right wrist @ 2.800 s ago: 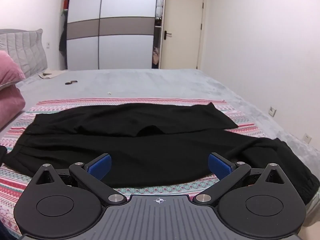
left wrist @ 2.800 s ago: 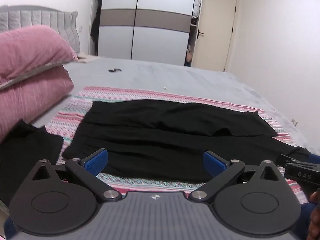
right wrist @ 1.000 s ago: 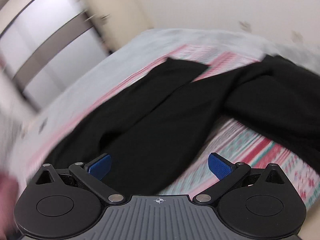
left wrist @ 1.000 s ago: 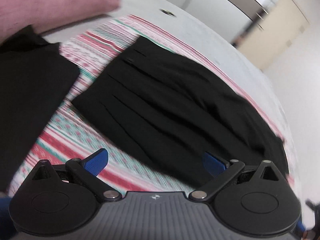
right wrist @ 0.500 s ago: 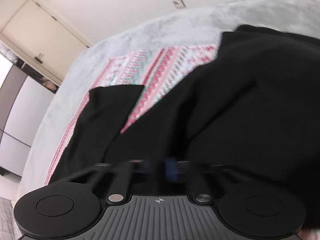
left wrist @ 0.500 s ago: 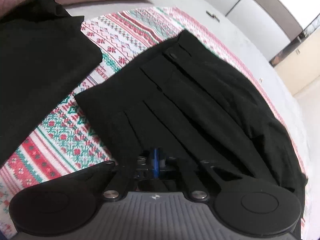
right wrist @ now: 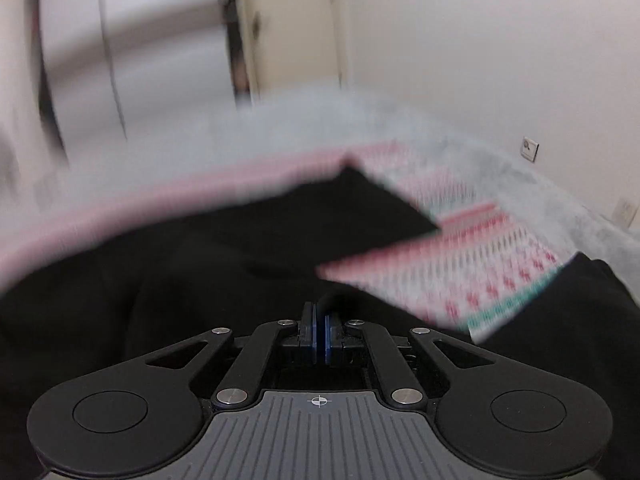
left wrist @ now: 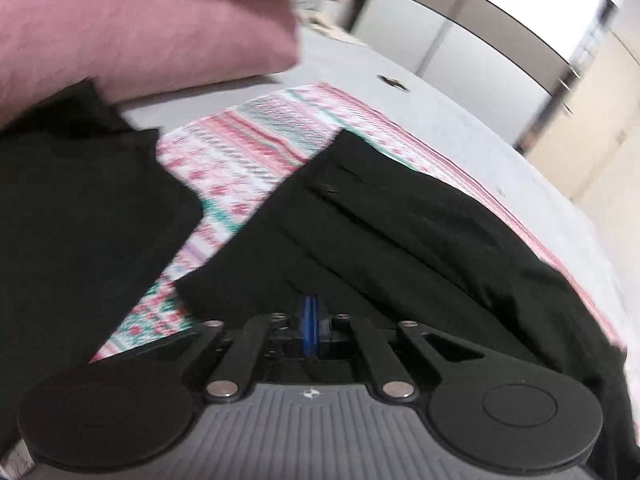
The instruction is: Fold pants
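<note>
Both grippers, left (left wrist: 311, 312) and right (right wrist: 320, 320), pinch the black pants' (left wrist: 400, 240) near edge; bare patterned blanket (left wrist: 240, 160) lies beyond.

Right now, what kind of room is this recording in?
Most likely a bedroom: pink pillows lie on a grey-covered bed, with a sliding-door wardrobe behind and black pants spread out.
</note>
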### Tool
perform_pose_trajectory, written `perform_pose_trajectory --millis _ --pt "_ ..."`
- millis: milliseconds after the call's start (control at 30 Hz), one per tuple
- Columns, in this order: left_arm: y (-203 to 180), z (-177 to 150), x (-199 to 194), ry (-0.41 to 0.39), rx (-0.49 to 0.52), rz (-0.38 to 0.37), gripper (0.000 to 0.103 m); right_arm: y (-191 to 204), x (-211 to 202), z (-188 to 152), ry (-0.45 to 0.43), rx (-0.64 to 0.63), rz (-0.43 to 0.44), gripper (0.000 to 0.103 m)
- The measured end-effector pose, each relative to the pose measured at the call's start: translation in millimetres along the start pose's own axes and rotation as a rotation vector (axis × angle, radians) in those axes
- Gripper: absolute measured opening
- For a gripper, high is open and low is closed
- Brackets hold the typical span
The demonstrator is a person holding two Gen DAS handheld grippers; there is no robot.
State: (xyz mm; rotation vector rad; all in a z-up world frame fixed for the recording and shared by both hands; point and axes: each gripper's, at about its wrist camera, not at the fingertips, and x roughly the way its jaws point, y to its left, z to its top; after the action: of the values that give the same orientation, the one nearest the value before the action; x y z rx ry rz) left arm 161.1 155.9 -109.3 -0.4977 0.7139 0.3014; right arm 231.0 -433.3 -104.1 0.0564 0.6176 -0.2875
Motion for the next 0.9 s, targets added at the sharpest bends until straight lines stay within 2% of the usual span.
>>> perform_pose_trajectory --millis 67,200,300,367,400,433,467,500,533,600,633,667,700,800,833,900 --pt "-6 0 0 -0.007 0.013 -0.014 0.026 25 3 -7 0.036 -0.053 0.032 0.005" --pt "-19 1 4 0.034 0.033 -0.076 0.034 113 -17 -21 -0.013 -0.363 0.104 0.006" --pt "-37 9 14 0.071 0.060 -0.106 0.043 163 -8 -43 0.137 -0.512 0.173 0.009" --pt "-52 18 20 0.084 0.094 -0.136 0.052 185 -6 -57 0.217 -0.604 0.169 0.023" --pt "-61 22 22 0.086 0.110 -0.144 0.057 187 -8 -57 0.211 -0.626 0.161 0.026" --pt "-68 26 28 0.085 0.132 -0.152 0.059 183 -10 -52 0.213 -0.609 0.174 0.037" --pt "-76 29 34 0.079 0.158 -0.162 0.064 174 -16 -43 0.216 -0.540 0.223 0.046" --pt "-81 30 41 0.072 0.181 -0.168 0.067 159 -24 -32 0.207 -0.441 0.297 0.064" --pt "-85 29 49 0.066 0.204 -0.173 0.067 141 -33 -21 0.179 -0.340 0.368 0.074" --pt "-85 18 64 0.078 0.244 -0.175 0.068 85 -51 -3 0.103 -0.098 0.465 0.078" --pt "-84 14 73 0.116 0.247 -0.157 0.068 61 -54 4 0.074 0.021 0.475 0.079" --pt "-83 11 81 0.166 0.226 -0.148 0.068 34 -54 6 0.059 0.139 0.456 0.079" --pt "-82 10 84 0.186 0.212 -0.169 0.068 8 -48 4 0.070 0.256 0.396 0.079" --pt "-85 10 83 0.176 0.225 -0.186 0.069 -30 -31 -13 0.184 0.415 0.115 0.080" --pt "-85 11 83 0.170 0.235 -0.178 0.070 -34 -28 -21 0.215 0.430 0.068 0.080" --pt "-88 9 86 0.178 0.247 -0.166 0.071 -30 -17 -28 0.259 0.426 0.084 0.074"
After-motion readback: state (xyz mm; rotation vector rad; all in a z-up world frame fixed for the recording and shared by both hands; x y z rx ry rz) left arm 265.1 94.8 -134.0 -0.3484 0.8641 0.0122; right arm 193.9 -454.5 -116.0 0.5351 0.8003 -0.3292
